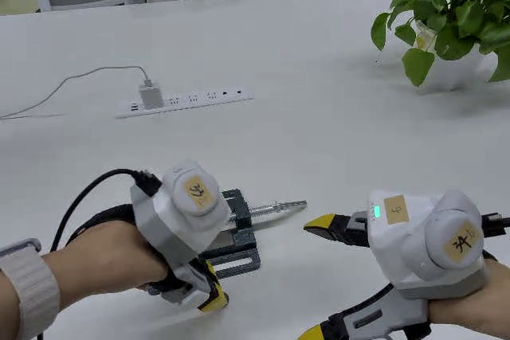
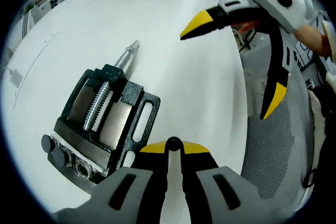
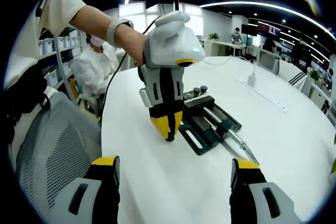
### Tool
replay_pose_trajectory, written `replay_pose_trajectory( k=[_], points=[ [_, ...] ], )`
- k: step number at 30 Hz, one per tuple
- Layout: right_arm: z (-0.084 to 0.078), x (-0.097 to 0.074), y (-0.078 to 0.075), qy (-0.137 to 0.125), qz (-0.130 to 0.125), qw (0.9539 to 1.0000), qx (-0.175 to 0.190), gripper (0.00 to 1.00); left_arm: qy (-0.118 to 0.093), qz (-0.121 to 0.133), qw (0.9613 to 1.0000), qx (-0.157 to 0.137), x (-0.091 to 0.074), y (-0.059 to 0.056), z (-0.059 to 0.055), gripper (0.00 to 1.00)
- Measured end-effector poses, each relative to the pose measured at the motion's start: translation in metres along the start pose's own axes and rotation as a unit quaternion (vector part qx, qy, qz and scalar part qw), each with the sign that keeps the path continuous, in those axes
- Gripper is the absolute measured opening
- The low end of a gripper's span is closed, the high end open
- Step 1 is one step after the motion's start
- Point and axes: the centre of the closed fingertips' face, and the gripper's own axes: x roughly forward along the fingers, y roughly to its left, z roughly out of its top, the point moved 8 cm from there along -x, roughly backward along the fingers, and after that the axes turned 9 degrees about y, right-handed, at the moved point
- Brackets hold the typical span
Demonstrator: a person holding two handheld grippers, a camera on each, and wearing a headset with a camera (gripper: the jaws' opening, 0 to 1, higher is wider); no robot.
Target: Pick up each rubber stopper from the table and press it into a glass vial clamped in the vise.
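Observation:
A dark metal vise [image 1: 239,238] lies on the white table [image 1: 319,117], its screw pointing right. At one end of the vise [image 2: 105,111] stand small glass vials [image 2: 80,170]; two vials [image 3: 200,91] show dark tops. My left gripper [image 1: 213,300] points down at the table just in front of the vise [image 3: 207,121]. In its own view the left gripper [image 2: 172,147] is shut on a small black rubber stopper [image 2: 172,141]. My right gripper [image 3: 174,162] stands open with nothing between its fingers, to the right of the vise, facing the left gripper [image 3: 168,132].
A white power strip [image 1: 185,101] with a charger and cable lies at the back left. A potted plant [image 1: 454,5] stands at the back right. A mesh chair [image 3: 58,150] sits at the table's near edge. A person [image 3: 97,66] sits in the background.

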Motion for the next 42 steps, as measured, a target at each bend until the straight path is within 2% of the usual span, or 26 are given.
replay_pose_trajectory(
  k=[2, 5, 6, 8, 9, 11, 12, 14, 16, 18, 19, 20, 21, 23, 26, 27, 28, 29, 31, 33, 34, 36, 38, 39, 41, 42],
  points=[
    [0.002, 0.000, 0.000, -0.007, 0.000, 1.0000, 0.004, 0.86, -0.047, -0.021, 0.9975, -0.048, -0.006, 0.001, -0.002, 0.05],
    [0.005, 0.001, 0.001, -0.012, -0.001, 0.9999, 0.005, 0.86, -0.093, -0.041, 0.9904, -0.094, -0.015, 0.002, -0.006, 0.05],
    [0.005, 0.001, 0.001, -0.013, 0.000, 0.9999, 0.005, 0.86, -0.108, -0.045, 0.9875, -0.105, -0.018, 0.003, -0.007, 0.05],
    [0.008, 0.002, 0.001, -0.018, -0.002, 0.9998, 0.008, 0.86, -0.144, -0.057, 0.9781, -0.140, -0.027, 0.002, -0.009, 0.05],
    [0.009, 0.002, 0.000, -0.022, -0.001, 0.9997, 0.010, 0.86, -0.165, -0.069, 0.9712, -0.158, -0.032, 0.002, -0.010, 0.05],
    [0.012, 0.002, 0.001, -0.029, -0.002, 0.9995, 0.014, 0.86, -0.186, -0.085, 0.9612, -0.186, -0.037, 0.002, -0.013, 0.05],
    [0.014, 0.002, 0.000, -0.032, -0.003, 0.9994, 0.015, 0.85, -0.203, -0.095, 0.9512, -0.212, -0.040, 0.003, -0.015, 0.05],
    [0.020, 0.004, 0.001, -0.050, 0.008, 0.9979, 0.041, 0.85, -0.229, -0.115, 0.9390, -0.230, -0.045, 0.002, -0.018, 0.05],
    [0.025, 0.003, 0.000, -0.066, 0.010, 0.9967, 0.047, 0.85, -0.242, -0.126, 0.9294, -0.248, -0.048, 0.001, -0.022, 0.05],
    [0.029, 0.002, -0.001, -0.076, 0.007, 0.9957, 0.053, 0.84, -0.266, -0.152, 0.9110, -0.276, -0.052, -0.002, -0.024, 0.05],
    [0.032, 0.002, -0.002, -0.082, 0.007, 0.9950, 0.056, 0.84, -0.281, -0.169, 0.8989, -0.291, -0.054, -0.004, -0.024, 0.05],
    [0.033, 0.002, -0.002, -0.086, 0.007, 0.9946, 0.057, 0.84, -0.286, -0.180, 0.8936, -0.296, -0.055, -0.006, -0.025, 0.05],
    [0.035, 0.002, -0.002, -0.090, 0.007, 0.9943, 0.058, 0.83, -0.291, -0.183, 0.8905, -0.298, -0.056, -0.007, -0.026, 0.05],
    [0.039, 0.002, -0.001, -0.097, 0.011, 0.9937, 0.056, 0.81, -0.293, -0.187, 0.8885, -0.300, -0.057, -0.009, -0.030, 0.05],
    [0.046, 0.002, 0.000, -0.104, 0.014, 0.9932, 0.051, 0.78, -0.306, -0.204, 0.8752, -0.314, -0.058, -0.013, -0.033, 0.05],
    [0.048, 0.002, -0.001, -0.110, 0.015, 0.9926, 0.049, 0.77, -0.315, -0.219, 0.8647, -0.325, -0.059, -0.014, -0.033, 0.05],
    [0.050, 0.001, -0.001, -0.115, 0.017, 0.9921, 0.047, 0.75, -0.319, -0.227, 0.8586, -0.330, -0.060, -0.016, -0.034, 0.05],
    [0.053, 0.000, -0.002, -0.120, 0.018, 0.9914, 0.048, 0.73, -0.327, -0.237, 0.8505, -0.338, -0.061, -0.016, -0.034, 0.05],
    [0.057, 0.000, -0.001, -0.130, 0.023, 0.9901, 0.049, 0.70, -0.334, -0.246, 0.8424, -0.344, -0.062, -0.018, -0.036, 0.05],
    [0.061, -0.001, -0.001, -0.140, 0.027, 0.9887, 0.046, 0.65, -0.345, -0.254, 0.8317, -0.354, -0.064, -0.018, -0.038, 0.05],
    [0.064, -0.002, -0.001, -0.147, 0.029, 0.9878, 0.043, 0.63, -0.353, -0.262, 0.8229, -0.360, -0.065, -0.020, -0.039, 0.05],
    [0.067, -0.002, -0.001, -0.153, 0.031, 0.9869, 0.039, 0.59, -0.359, -0.271, 0.8153, -0.364, -0.066, -0.020, -0.040, 0.05],
    [0.071, 0.000, 0.001, -0.159, 0.047, 0.9853, 0.042, 0.56, -0.367, -0.285, 0.8048, -0.370, -0.067, -0.022, -0.042, 0.05],
    [0.072, 0.000, 0.001, -0.162, 0.049, 0.9848, 0.041, 0.55, -0.372, -0.292, 0.7975, -0.375, -0.068, -0.022, -0.043, 0.05],
    [0.075, 0.001, 0.003, -0.165, 0.054, 0.9842, 0.033, 0.52, -0.377, -0.307, 0.7882, -0.378, -0.069, -0.024, -0.044, 0.05],
    [0.077, 0.002, 0.004, -0.165, 0.058, 0.9842, 0.031, 0.50, -0.383, -0.318, 0.7798, -0.380, -0.070, -0.025, -0.044, 0.05]
  ],
)
